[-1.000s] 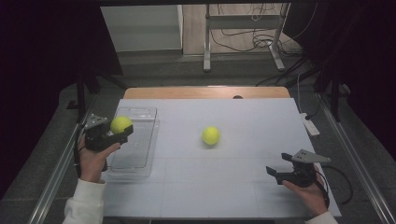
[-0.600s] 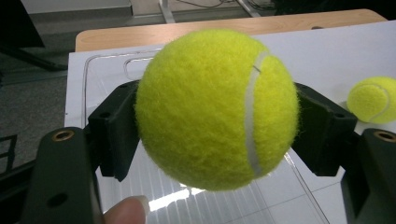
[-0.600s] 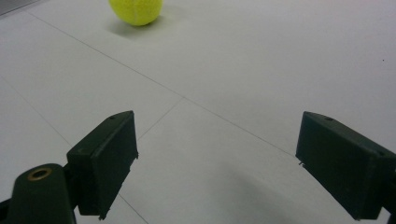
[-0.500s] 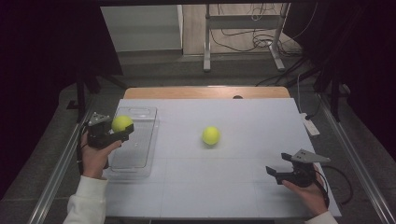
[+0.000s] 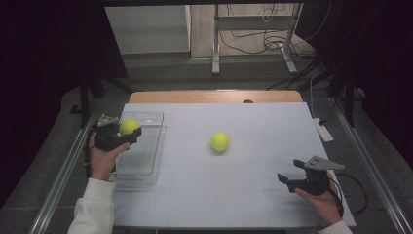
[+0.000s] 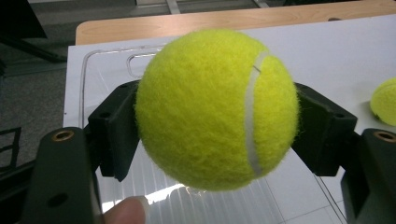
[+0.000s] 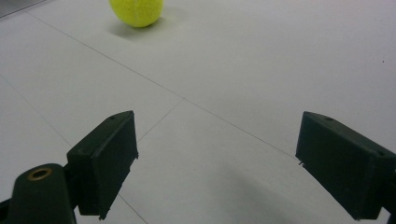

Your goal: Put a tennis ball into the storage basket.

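My left gripper (image 5: pixel 127 130) is shut on a yellow tennis ball (image 5: pixel 129 126), held above the clear plastic tray (image 5: pixel 146 168) at the table's left. In the left gripper view the ball (image 6: pixel 217 108) sits squeezed between both black jaws, with the tray (image 6: pixel 107 60) under it. A second tennis ball (image 5: pixel 220 142) lies loose on the white table near the middle; it also shows at the right edge of the left gripper view (image 6: pixel 385 100) and at the top of the right gripper view (image 7: pixel 136 11). My right gripper (image 5: pixel 288 179) stands open near the front right, nothing between its fingers (image 7: pixel 105 161).
The white table top (image 5: pixel 253 195) has a wooden strip (image 5: pixel 214 96) along its far edge. A small white device (image 5: pixel 324 131) lies at the right edge. Metal rails run along both sides of the table, and a dark floor with cables lies beyond.
My left gripper has moved slightly toward the far end of the tray and a little lower, still holding the ball. The right gripper and the loose ball have stayed put.
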The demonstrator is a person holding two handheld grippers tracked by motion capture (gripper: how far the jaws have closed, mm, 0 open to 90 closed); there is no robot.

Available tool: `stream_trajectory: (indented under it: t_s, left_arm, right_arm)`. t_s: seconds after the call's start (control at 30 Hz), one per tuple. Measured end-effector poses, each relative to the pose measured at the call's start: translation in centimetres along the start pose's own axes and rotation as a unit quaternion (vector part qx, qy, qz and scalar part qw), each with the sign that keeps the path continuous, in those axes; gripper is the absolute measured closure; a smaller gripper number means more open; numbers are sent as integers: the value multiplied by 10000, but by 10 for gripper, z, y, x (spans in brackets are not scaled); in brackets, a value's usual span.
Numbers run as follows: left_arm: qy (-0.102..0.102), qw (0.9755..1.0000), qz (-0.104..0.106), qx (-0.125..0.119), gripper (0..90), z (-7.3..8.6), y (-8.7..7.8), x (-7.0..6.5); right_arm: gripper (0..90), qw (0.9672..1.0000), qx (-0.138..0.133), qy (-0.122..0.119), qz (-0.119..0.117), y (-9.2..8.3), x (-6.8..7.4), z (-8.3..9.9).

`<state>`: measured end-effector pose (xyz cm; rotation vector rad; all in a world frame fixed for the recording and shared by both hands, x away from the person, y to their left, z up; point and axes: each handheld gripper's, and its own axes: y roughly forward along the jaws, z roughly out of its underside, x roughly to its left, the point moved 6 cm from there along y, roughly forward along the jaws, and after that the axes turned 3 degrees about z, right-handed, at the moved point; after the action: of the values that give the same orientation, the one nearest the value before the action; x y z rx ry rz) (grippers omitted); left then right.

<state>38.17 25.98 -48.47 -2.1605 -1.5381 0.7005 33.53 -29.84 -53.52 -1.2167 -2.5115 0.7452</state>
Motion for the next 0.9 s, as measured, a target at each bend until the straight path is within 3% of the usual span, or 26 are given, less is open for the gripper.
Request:
stream_trajectory:
  t_s: [0.3, 0.9]
  left_arm:
    - [-28, 9999, 76, 85, 262, -5, 10, 1]
    - [-15, 9996, 10, 289, 262, -18, 27, 4]
  right_arm:
    - [129, 10000, -6, 1, -3, 0, 0, 0]
    - [129, 10000, 0, 3, 3, 0, 0, 0]
